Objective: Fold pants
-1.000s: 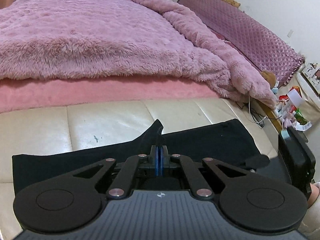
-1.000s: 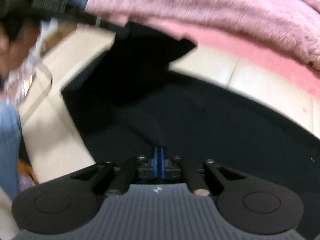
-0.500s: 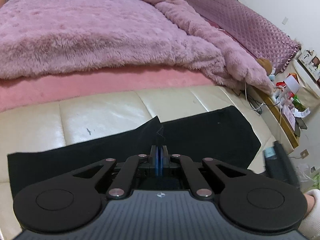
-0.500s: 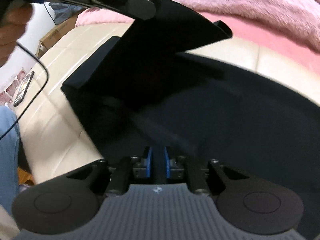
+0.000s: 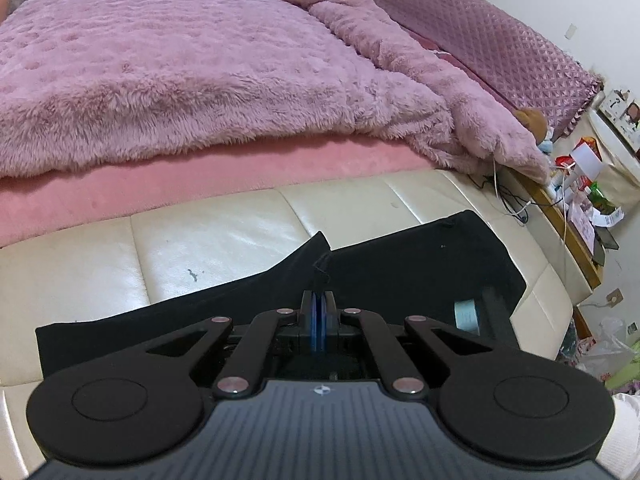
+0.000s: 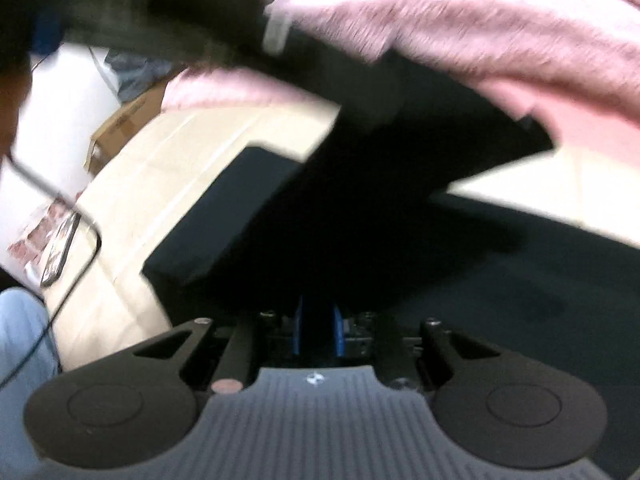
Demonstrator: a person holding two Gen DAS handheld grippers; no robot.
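Note:
Black pants [image 5: 420,264] lie along a cream leather bench [image 5: 224,232] at the foot of a bed. My left gripper [image 5: 319,312] is shut on an edge of the pants, and a fold rises from its fingertips [image 5: 320,252]. In the right wrist view, which is blurred, the pants [image 6: 500,272] fill the lower right and a lifted flap [image 6: 400,168] hangs from the left gripper [image 6: 168,12] above. My right gripper [image 6: 318,332] is open, with blue pads apart, low over the black cloth. It also shows blurred in the left wrist view [image 5: 480,312].
A fluffy purple blanket [image 5: 180,64] covers the bed behind the bench. A cluttered shelf [image 5: 576,200] stands at the right. A cardboard box [image 6: 124,124] and a phone [image 6: 60,252] with a cable lie left of the bench.
My right gripper has opened from shut and let go of the pants. My left gripper has kept its hold and lifted the flap higher.

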